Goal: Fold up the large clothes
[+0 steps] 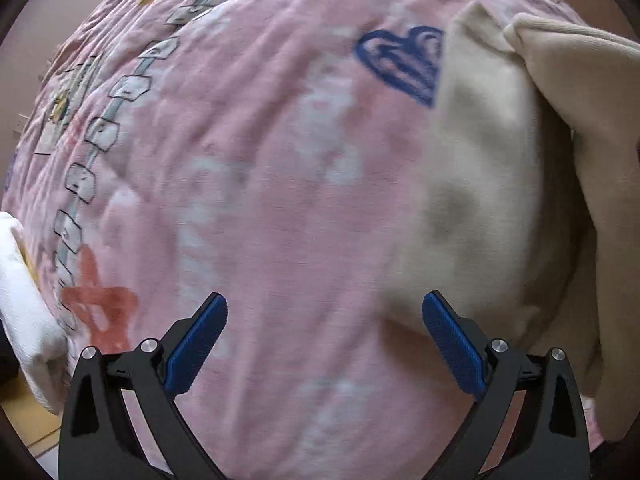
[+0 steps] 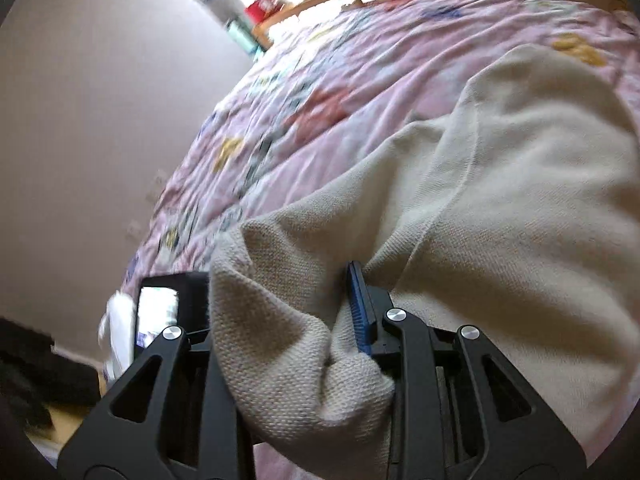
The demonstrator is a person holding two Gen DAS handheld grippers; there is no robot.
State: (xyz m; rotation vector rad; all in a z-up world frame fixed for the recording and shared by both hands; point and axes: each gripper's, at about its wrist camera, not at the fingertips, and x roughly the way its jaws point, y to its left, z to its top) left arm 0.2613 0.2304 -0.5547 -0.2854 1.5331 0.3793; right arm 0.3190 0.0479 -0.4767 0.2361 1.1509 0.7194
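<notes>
A cream knit garment (image 1: 492, 184) lies on a pink printed bedspread (image 1: 256, 168), at the right of the left wrist view. My left gripper (image 1: 324, 312) is open and empty, hovering over the bedspread just left of the garment's edge. In the right wrist view the same cream garment (image 2: 500, 208) fills the right and centre. My right gripper (image 2: 320, 304) is shut on a bunched fold of it. One blue pad (image 2: 358, 312) shows; the other finger is hidden under cloth.
The pink bedspread (image 2: 328, 92) runs back to a wooden table (image 2: 320, 0) with red boxes by a bright window. A plain wall (image 2: 100, 120) stands on the left. A white cloth (image 1: 24, 304) hangs off the bed's left edge.
</notes>
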